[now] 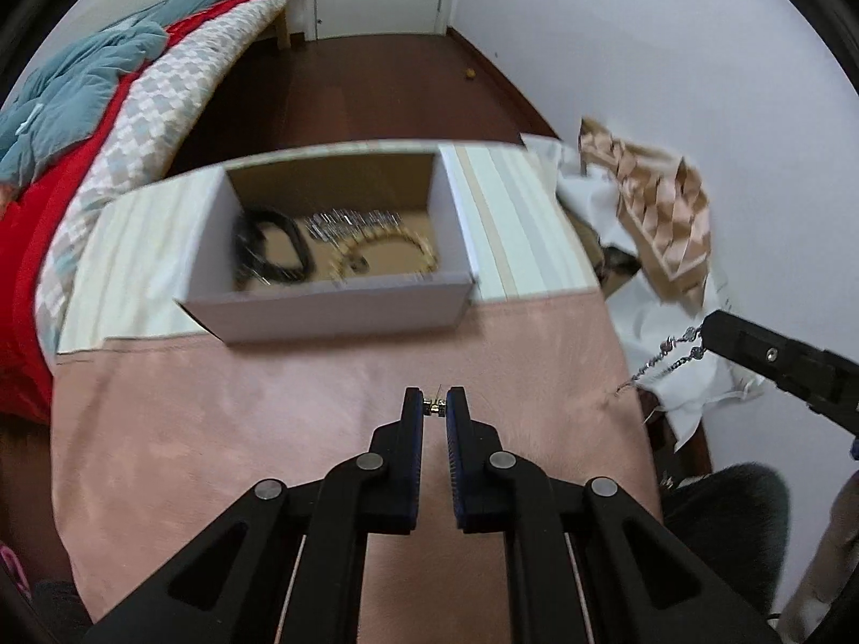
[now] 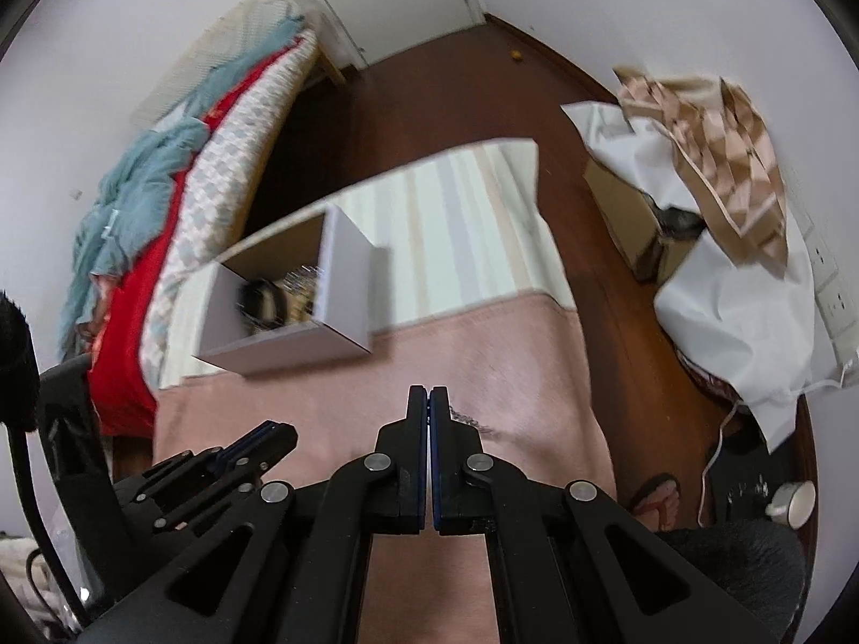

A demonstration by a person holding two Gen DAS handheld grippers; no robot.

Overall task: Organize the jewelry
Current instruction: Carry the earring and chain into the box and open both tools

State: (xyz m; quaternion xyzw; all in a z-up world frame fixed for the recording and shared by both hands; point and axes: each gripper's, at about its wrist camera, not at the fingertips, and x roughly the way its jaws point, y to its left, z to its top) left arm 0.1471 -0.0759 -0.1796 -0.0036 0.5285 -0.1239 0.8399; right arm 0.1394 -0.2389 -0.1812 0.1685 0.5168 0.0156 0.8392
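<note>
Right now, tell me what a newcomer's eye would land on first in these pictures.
First, the left gripper, its jaws shut on a small metal jewelry piece above the pink cloth. At the right edge, the right gripper holds a silver chain that dangles off its tip. Beyond them sits an open white box on the striped cloth, with a black cord and a gold beaded loop inside.

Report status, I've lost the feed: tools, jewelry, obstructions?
Left tool shut on small metal piece. Right tool shut on silver chain. Box open ahead, jewelry already inside. Nothing in the way.
</note>
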